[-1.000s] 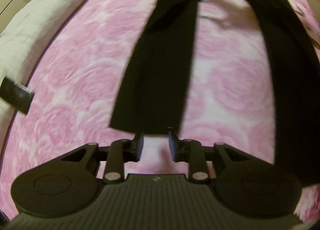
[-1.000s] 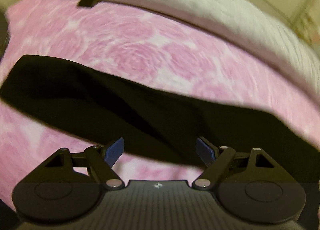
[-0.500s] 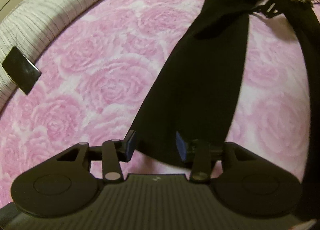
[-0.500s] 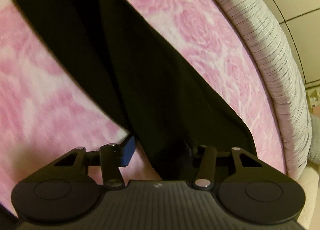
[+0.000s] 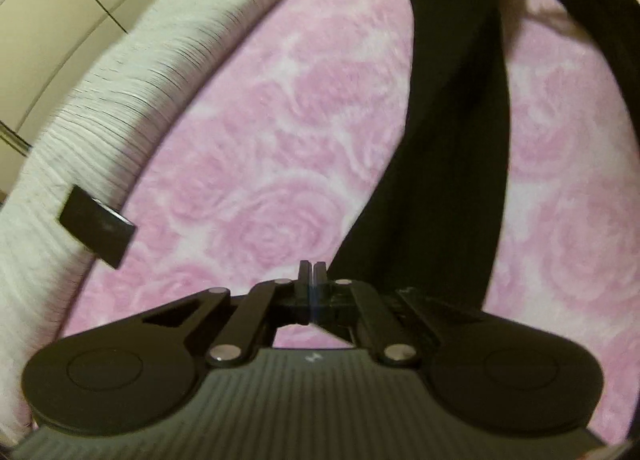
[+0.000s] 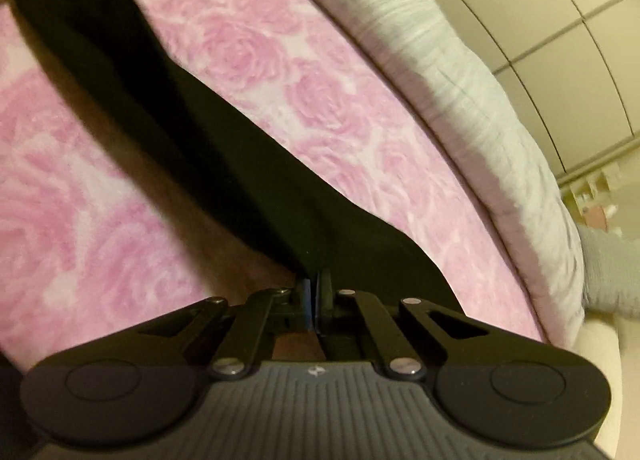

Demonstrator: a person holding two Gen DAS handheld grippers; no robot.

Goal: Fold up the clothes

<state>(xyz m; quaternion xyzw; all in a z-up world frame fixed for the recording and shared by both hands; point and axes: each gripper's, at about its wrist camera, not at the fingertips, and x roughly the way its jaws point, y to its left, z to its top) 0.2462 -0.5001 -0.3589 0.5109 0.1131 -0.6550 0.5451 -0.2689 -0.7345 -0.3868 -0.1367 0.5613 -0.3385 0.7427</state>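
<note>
Each hand-held gripper, left and right, is pinching shut on a trouser hem, legs stretching lengthwise away up the bed

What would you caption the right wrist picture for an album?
Right gripper, jaws shut on the hem of a black garment stretched across a pink rose-patterned blanket.

Bed, pink rose blanket; black trousers spread across; black flat object at edge.
</note>
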